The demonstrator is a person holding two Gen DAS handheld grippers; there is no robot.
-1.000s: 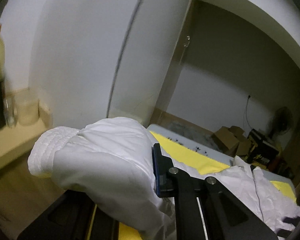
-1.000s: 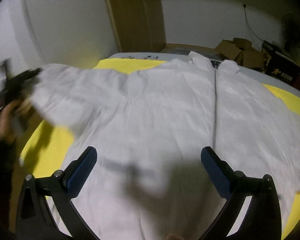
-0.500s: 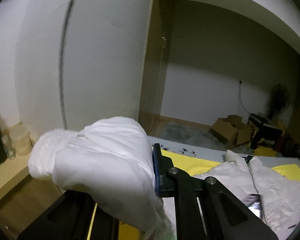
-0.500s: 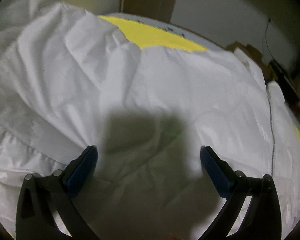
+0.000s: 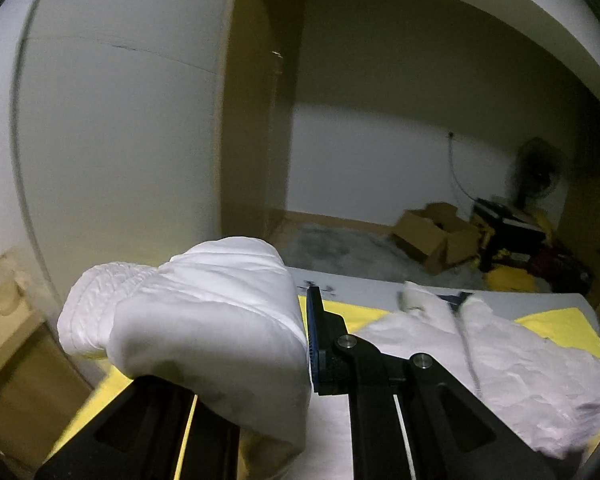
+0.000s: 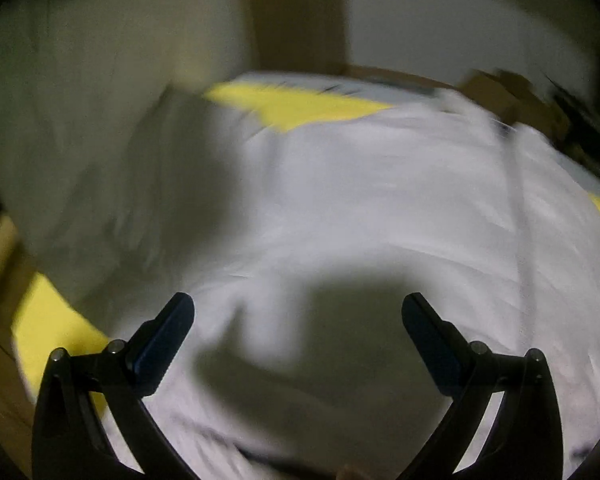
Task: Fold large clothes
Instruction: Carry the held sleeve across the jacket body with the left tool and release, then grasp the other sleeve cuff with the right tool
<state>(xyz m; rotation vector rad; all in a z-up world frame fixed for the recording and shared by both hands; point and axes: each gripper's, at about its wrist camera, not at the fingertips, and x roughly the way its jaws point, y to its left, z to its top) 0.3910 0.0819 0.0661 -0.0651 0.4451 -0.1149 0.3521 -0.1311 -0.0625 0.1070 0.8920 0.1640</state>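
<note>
With the left gripper (image 5: 300,344) clamped on the white jacket's (image 6: 360,208) sleeve above the yellow table (image 6: 292,106) and right gripper (image 6: 298,332) open over its body, bunched fabric could slip mid-fold.

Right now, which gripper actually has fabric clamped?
The left gripper: a bunched sleeve of the white jacket is pinched between its fingers. The right gripper is wide open above the jacket, gripping nothing.
</note>
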